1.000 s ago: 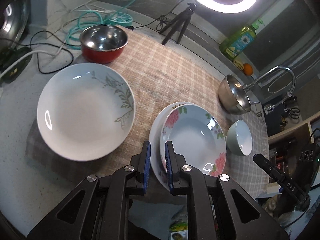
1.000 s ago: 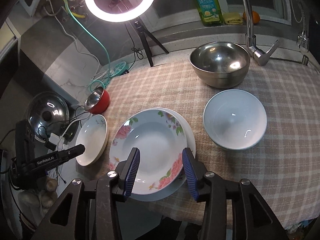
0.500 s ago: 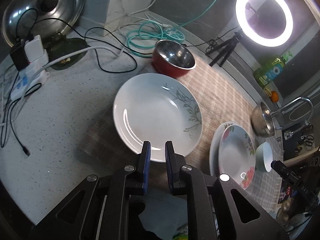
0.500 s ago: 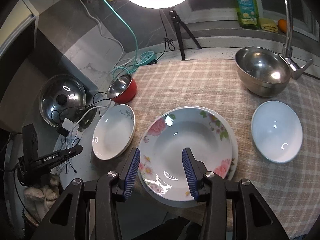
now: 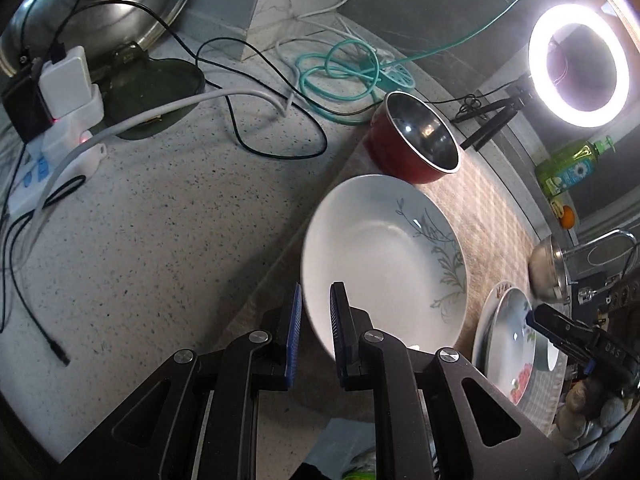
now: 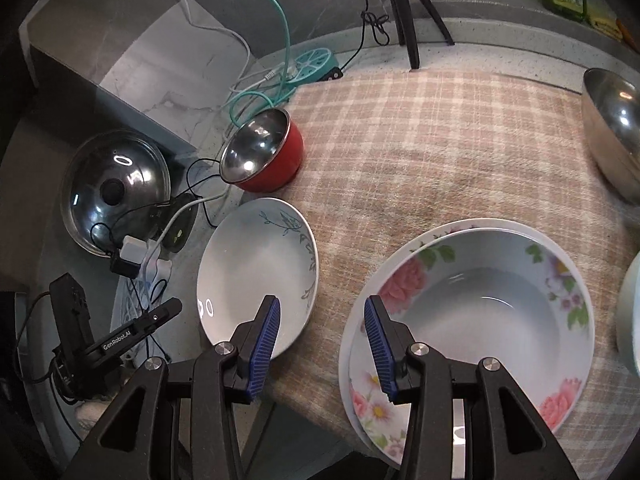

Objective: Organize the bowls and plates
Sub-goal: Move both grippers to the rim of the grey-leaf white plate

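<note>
A: Which piece is biggest, and how would it handle?

B: The floral plate stack (image 6: 472, 320), lower right of the right wrist view: a rose-patterned deep plate nested on a wider floral plate, both on the checked cloth (image 6: 440, 140). Glazed ceramic, so I judge it stiff, fairly heavy, slick and breakable. Only the near rim offers a hold.

A: Next down?

B: The white leaf-sprig plate (image 5: 384, 260), centre right in the left wrist view, half over the cloth's edge. Same glaze, same fragility, lighter on its own. Its near rim lies right by the left gripper (image 5: 314, 336), whose jaws show a narrow gap with nothing between; the rim seems just past the tips, and contact I cannot tell.

A: And the right gripper (image 6: 320, 344)?

B: Partly spread and empty, hanging between the two plates at lower centre.

A: The smaller ones?

B: The red bowl with a steel lining (image 5: 416, 148), upper centre, beside the leaf-sprig plate: light and tough, I'd guess; pinch its wall.
</note>
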Motion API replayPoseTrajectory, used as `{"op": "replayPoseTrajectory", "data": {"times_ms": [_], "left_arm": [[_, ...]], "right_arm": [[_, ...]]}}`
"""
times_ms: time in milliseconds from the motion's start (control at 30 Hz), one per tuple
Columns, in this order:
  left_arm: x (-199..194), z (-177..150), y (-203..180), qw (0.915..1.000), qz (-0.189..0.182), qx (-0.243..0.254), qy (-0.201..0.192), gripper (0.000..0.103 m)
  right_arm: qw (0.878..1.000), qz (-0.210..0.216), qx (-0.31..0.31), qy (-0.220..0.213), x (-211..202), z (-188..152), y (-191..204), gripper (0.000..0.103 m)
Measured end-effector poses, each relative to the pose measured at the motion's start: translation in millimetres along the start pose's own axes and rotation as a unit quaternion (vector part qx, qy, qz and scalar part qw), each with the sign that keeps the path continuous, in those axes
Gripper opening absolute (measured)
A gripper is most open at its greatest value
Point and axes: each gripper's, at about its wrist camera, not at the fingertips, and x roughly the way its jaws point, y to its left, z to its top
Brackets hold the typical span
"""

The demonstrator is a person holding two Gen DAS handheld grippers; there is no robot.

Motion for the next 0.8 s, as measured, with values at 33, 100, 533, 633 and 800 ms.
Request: {"op": "replayPoseTrajectory", "data": {"times_ms": [33, 100, 533, 633, 800], "left_arm": [[3, 2, 1, 1.0, 0.0, 0.003, 0.004, 0.013], [9, 6, 2, 0.9999, -0.005, 0.005, 0.012, 0.013], [28, 22, 18, 0.997, -0.043, -0.043, 0.048, 0.013], [31, 25, 21, 0.996, -0.043, -0.055, 0.056, 0.012], [31, 31, 18, 0.9967, -0.033, -0.045, 0.059, 0.012]], "right_arm": [[1.0, -0.002, 0.005, 0.005, 5, 4, -1, 0.04], [1.0, -0.007, 0.017, 0.016, 18, 12, -2, 0.038], [0.997, -0.024, 0.003, 0.079, 70, 39, 9, 0.029], [0.996, -0.023, 0.008, 0.087, 76, 42, 8, 0.025], [0.996, -0.027, 0.009, 0.087, 79, 46, 6, 0.021]]}}
